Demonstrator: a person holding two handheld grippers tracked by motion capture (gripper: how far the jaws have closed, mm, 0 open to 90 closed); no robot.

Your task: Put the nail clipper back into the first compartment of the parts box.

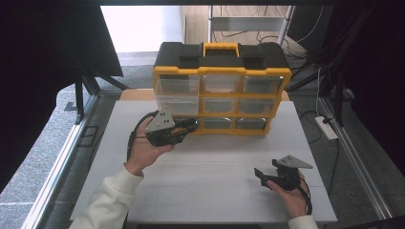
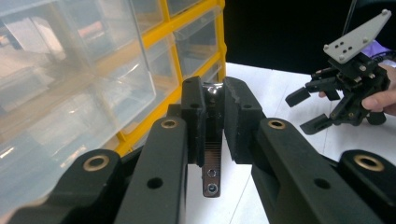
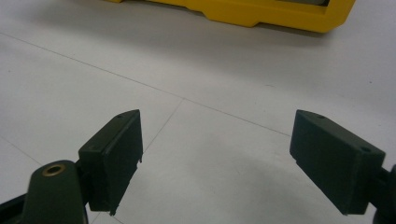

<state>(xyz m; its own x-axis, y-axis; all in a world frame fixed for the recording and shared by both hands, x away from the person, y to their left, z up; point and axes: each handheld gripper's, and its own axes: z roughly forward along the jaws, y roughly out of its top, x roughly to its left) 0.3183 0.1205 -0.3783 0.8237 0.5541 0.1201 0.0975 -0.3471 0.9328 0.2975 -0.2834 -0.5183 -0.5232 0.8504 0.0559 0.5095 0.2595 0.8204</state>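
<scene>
**A metal piece pinched at the drawer cabinet**

I can read no brand, label or writing anywhere: the cabinet's front is plain and the small holes on my gripper plates carry no marks.

My left gripper [image 2: 214, 100] is clenched on a small metal piece [image 2: 212, 161], a narrow dark strip with a ribbed stretch and two screw heads at its lower end, and a shiny rounded part at the top between the pads. It hangs upright between the jaws. In the high view my left gripper [image 1: 188, 127] is lifted just in front of the lower left drawers of the storage cabinet [image 1: 222, 88], held in my left hand [image 1: 143, 152].

The cabinet has a black top with a yellow handle [image 1: 220, 47], a yellow frame and clear plastic drawers [image 2: 74, 93] in three rows; it stands at the far side of the white table [image 1: 210, 191]. What lies inside the drawers is too blurred to tell.

My right gripper [image 3: 217, 161] is released, jaws wide apart over the bare white tabletop, with the cabinet's yellow base [image 3: 261, 14] beyond. In the high view it sits low at the near right of the table [image 1: 261, 175], in my right hand [image 1: 292, 195], well apart from the left one.
</scene>
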